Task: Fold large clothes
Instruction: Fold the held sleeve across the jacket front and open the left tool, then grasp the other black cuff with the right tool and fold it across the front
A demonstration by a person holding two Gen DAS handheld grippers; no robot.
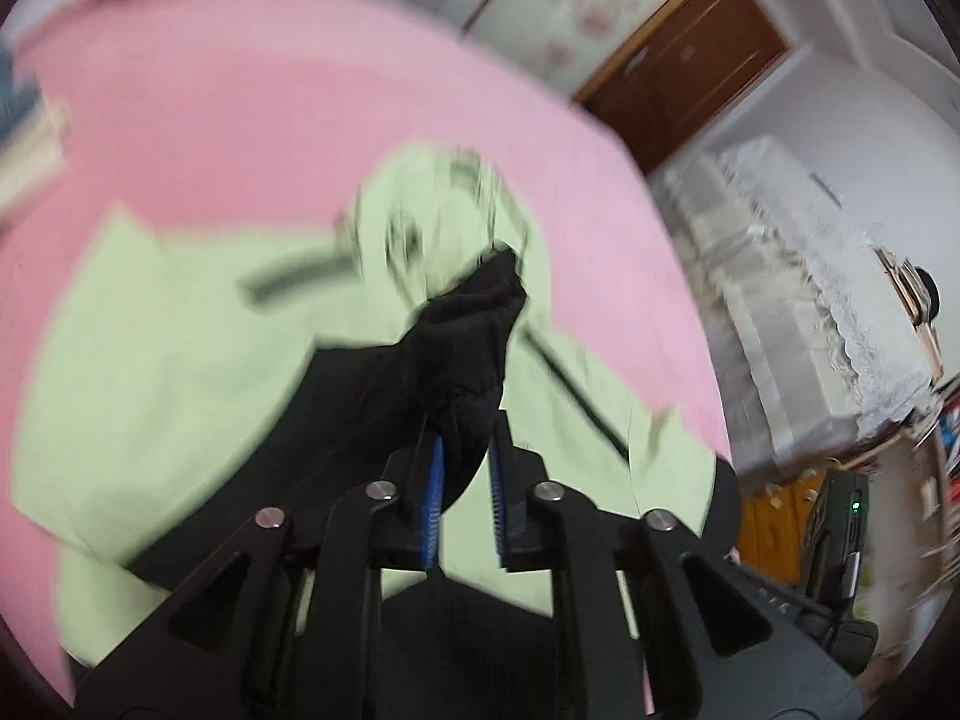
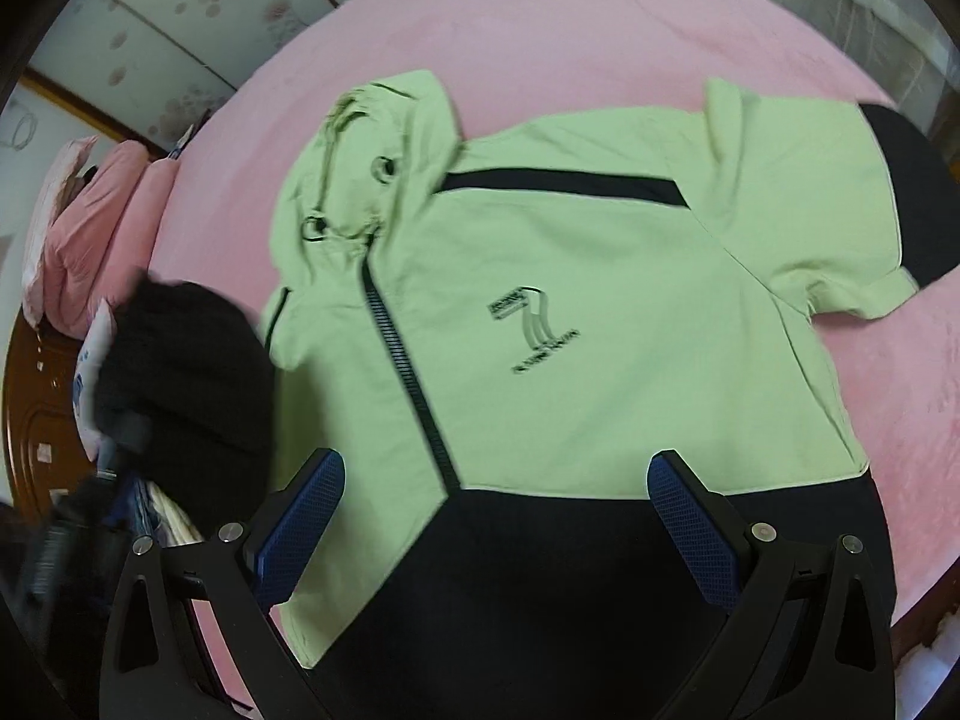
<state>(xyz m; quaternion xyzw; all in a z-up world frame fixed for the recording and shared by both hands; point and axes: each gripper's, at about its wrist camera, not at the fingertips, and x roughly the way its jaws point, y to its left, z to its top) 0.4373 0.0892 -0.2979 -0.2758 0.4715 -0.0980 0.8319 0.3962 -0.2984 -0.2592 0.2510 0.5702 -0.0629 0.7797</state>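
Where the pink bedcover [image 2: 600,18] fills both views, it is entered first as the bearing surface, with nothing else of the task upon it but one garment.

Item: jacket [image 2: 570,312], pale green with black hem, black cuffs and a hood; laid flat, front up, zip running from the hood at upper left of the right wrist view down to the black hem panel at the bottom. The long axis is thus read as hood-to-hem, pointing toward the right gripper.

Item: far sleeve [image 2: 840,198], spread outward at the right of that view, black cuff at its end, well apart from both grippers.

Item: near sleeve [image 1: 468,348], black, lifted off the bedcover and drawn across over the green body toward the hood.

Item: left gripper [image 1: 468,468]; its blue pads are seen narrowly parted with the black sleeve cloth between them. Whether the cloth is pinched or already slipping free cannot be told through the blur; it is probably being let go.

Item: right gripper [image 2: 498,510]; fingers spread wide, nothing held, poised above the hem, just over the zip's lower end. It is judged the nearer to the far sleeve.
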